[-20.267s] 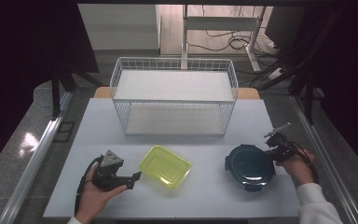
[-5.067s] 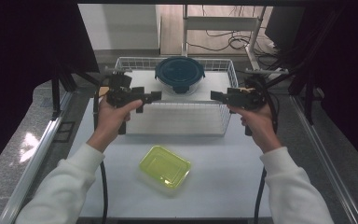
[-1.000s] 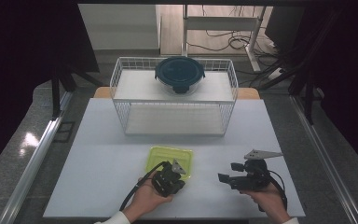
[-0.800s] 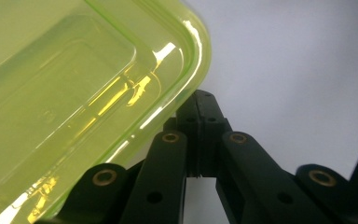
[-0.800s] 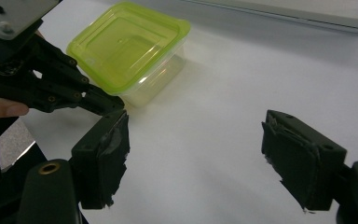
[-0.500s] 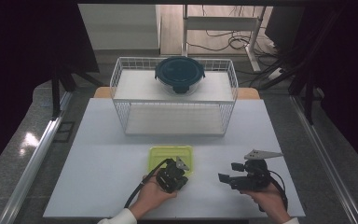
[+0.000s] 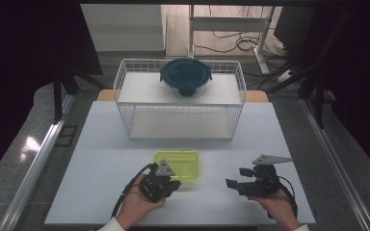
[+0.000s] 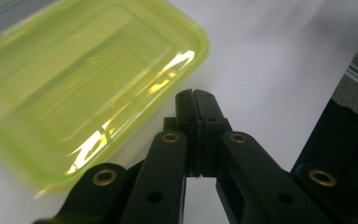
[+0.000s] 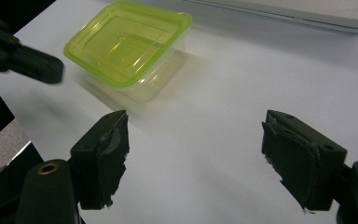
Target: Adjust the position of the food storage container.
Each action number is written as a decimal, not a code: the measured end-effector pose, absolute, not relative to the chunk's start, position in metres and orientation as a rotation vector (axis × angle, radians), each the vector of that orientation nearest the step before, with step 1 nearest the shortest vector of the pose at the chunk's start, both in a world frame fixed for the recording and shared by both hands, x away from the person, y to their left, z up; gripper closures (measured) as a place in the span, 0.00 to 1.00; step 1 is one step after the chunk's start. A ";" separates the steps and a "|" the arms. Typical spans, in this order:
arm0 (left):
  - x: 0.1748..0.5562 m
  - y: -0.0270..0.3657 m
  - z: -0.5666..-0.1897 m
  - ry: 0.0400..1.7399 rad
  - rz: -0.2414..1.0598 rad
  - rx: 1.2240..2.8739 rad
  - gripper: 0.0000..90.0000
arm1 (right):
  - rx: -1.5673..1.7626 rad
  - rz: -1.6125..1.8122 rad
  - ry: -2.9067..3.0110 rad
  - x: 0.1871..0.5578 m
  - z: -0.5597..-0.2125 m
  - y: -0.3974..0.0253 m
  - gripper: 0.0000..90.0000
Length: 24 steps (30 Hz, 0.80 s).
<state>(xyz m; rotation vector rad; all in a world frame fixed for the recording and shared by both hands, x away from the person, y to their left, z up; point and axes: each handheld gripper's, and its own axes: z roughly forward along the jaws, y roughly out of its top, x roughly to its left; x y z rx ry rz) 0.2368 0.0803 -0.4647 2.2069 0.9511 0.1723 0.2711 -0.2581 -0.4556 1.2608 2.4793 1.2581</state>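
Note:
A yellow-green lidded plastic container (image 7: 177,162) sits on the white table (image 7: 101,159), near its front. My left gripper (image 7: 175,185) is at the container's near edge, jaws shut with nothing between them. In the left gripper view the shut tips (image 8: 196,96) lie just beside the container's (image 8: 74,79) rim, and whether they touch it I cannot tell. My right gripper (image 7: 238,178) rests to the container's right, open and empty. Its view shows the wide gap (image 9: 196,144) facing the container (image 9: 126,46), with the left gripper (image 9: 25,58) beside the box.
A white wire basket (image 7: 180,123) stands at the back middle of the table. A round dark-blue lidded container (image 7: 186,76) sits in its far part. Bare table lies left and right of the basket and between the two hands.
The left hand and its gripper have shifted slightly at the container's near edge. The right gripper has stayed in place and open. The round container has not moved.

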 end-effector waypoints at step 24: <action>0.254 0.142 -0.468 1.196 0.254 2.034 0.32 | 1.274 1.226 2.485 0.273 -0.462 -0.253 0.21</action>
